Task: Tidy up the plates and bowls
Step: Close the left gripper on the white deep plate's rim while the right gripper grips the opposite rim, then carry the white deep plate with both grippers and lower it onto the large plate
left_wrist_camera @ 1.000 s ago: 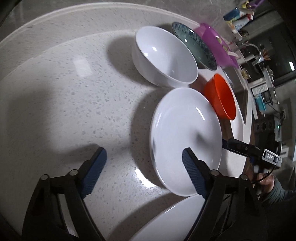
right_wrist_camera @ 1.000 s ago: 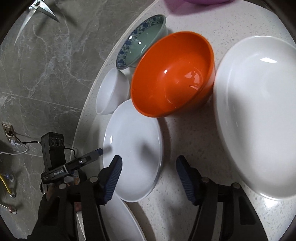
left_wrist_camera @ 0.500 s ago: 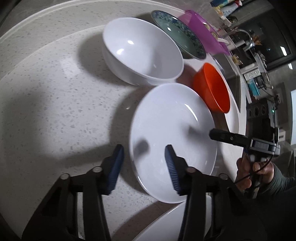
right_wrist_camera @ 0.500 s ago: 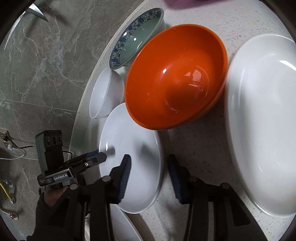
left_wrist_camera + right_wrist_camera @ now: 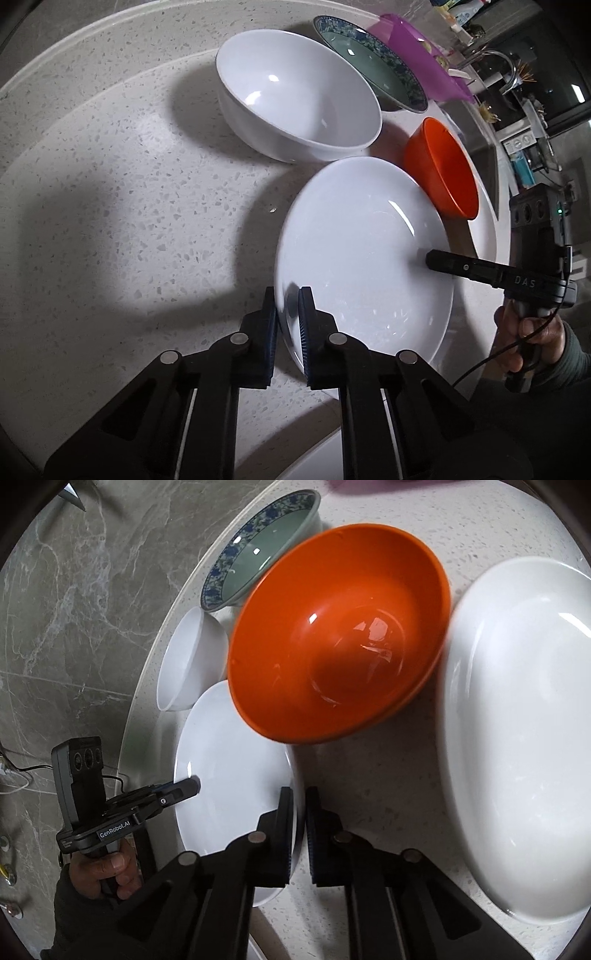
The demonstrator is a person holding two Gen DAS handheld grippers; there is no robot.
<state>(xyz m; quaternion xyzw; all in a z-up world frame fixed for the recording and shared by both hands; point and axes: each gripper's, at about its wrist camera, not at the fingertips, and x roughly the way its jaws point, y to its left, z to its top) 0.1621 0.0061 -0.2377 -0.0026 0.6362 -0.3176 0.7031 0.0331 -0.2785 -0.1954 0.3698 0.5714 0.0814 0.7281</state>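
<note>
While both have just been closing, the left gripper and right gripper pinch opposite rims of the plate on the table, beside the orange bowl.

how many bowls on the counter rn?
3 clearly bowls: white bowl at the back, blue-patterned bowl behind it, orange bowl beside the white plate that both grippers grip. The purple container beyond could hide more.
</note>
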